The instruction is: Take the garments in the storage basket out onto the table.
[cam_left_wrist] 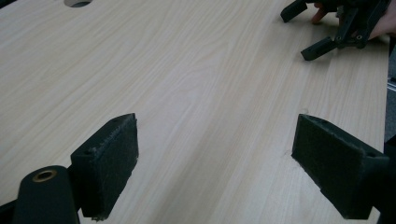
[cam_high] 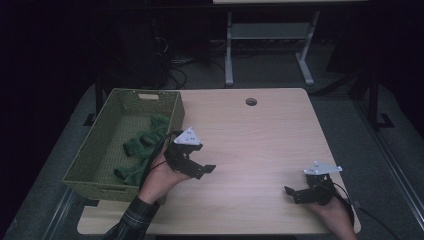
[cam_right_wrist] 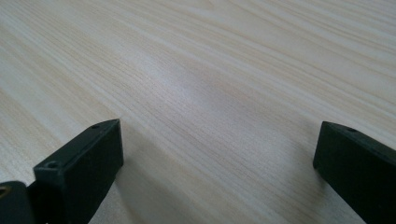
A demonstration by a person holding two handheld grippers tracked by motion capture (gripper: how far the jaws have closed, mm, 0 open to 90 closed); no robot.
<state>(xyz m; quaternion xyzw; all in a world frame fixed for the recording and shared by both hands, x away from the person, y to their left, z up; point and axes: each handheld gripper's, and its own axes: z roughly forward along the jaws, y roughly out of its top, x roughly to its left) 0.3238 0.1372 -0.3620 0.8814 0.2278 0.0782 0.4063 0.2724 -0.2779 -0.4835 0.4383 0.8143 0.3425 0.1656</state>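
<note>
A green woven basket (cam_high: 92,150) stands on the left part of the light wooden table (cam_high: 260,135), with crumpled green cloth (cam_high: 145,142) lying inside it. My left gripper (cam_high: 199,162) hovers just right of the basket's near corner, held by a hand in a plaid sleeve. Its jaws stand wide open with nothing between them (cam_left_wrist: 219,158). My right gripper (cam_high: 293,193) rests low near the table's front right edge. It is open too, with bare wood between its jaws (cam_right_wrist: 219,149). In the left gripper view the right gripper (cam_left_wrist: 304,30) shows at the top right.
A round cable hole (cam_high: 251,101) sits near the table's far edge. Beyond the table is a dark floor with cables and a grey desk frame (cam_high: 229,55). Bare wood stretches between the two grippers.
</note>
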